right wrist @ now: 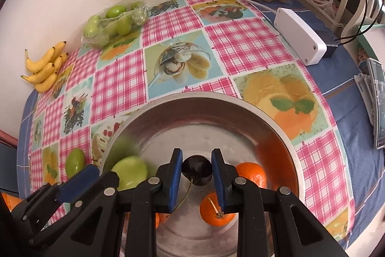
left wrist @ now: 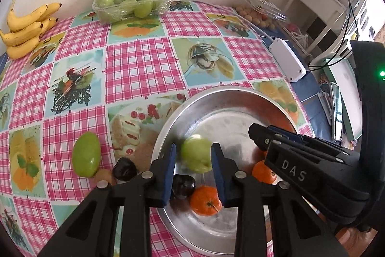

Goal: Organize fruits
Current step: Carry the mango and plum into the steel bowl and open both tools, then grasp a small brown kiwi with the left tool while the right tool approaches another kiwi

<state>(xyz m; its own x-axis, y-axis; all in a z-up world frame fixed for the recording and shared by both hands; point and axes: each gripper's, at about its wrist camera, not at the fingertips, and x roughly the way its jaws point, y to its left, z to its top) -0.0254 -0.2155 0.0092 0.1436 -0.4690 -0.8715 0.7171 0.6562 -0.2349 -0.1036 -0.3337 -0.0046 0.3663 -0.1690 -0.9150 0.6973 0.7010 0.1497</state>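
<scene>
- Left wrist view: the left gripper (left wrist: 194, 168) is held over the metal bowl (left wrist: 168, 127), jaws parted. A green fruit (left wrist: 196, 154) is seen between the pads, but it appears blurred and a gap is visible on each side, so it is judged to be released, not gripped. A tangerine (left wrist: 205, 200) and a dark cherry (left wrist: 183, 186) lie below the fingers; another green fruit (left wrist: 86, 157) waits on the tablecloth (left wrist: 134, 69), left of the tool.
- Right wrist view: the right gripper (right wrist: 196, 170) is closed on a dark cherry (right wrist: 196, 169) above the bowl (right wrist: 264, 115). Placing is judged as the step in hand; next, the jaws must be opened low over the bowl floor.
</scene>
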